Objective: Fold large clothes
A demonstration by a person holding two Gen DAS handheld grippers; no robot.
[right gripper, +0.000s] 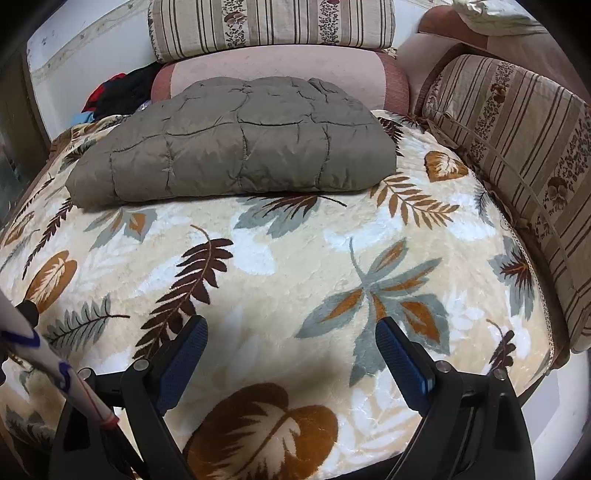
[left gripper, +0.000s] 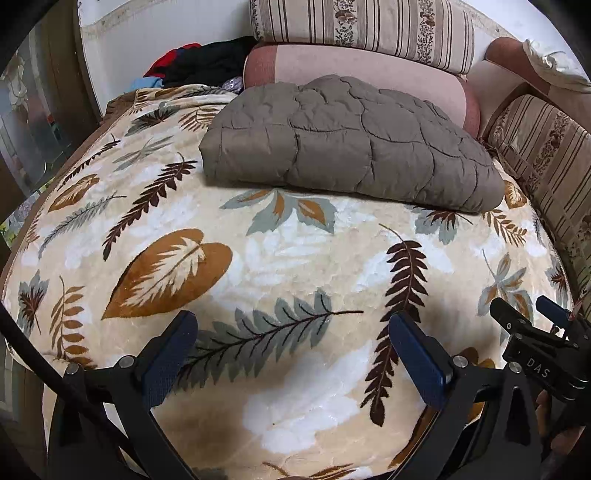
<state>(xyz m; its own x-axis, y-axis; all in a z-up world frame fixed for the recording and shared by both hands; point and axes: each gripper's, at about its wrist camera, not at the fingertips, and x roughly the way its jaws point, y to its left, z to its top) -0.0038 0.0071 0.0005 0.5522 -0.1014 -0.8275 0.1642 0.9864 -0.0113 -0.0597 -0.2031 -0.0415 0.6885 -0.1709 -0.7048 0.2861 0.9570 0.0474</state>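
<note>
One grey-brown quilted jacket lies folded into a thick rectangular bundle at the far side of a bed, on a cream blanket printed with brown, grey and ochre leaves. From the right wrist the same jacket shows its long folded edge facing the camera, flat on the blanket and apart from both grippers.

The left gripper hovers over the near part of the blanket with its two blue-padded fingers spread wide and nothing between them. The right gripper is likewise spread, its two blue pads wide apart over bare blanket, holding nothing. At the right edge of the left wrist view, the tip of the right gripper shows just beside the left one.

Behind the jacket, one pink bolster lies across the head of the bed, touching the jacket's far edge. Two striped floral cushions are in view: one stacked on the bolster, the other standing along the right side of the bed. In the right wrist view these are the bolster, the top cushion and the side cushion.

One heap of dark and red clothes sits in the far left corner, beside the bolster.
</note>
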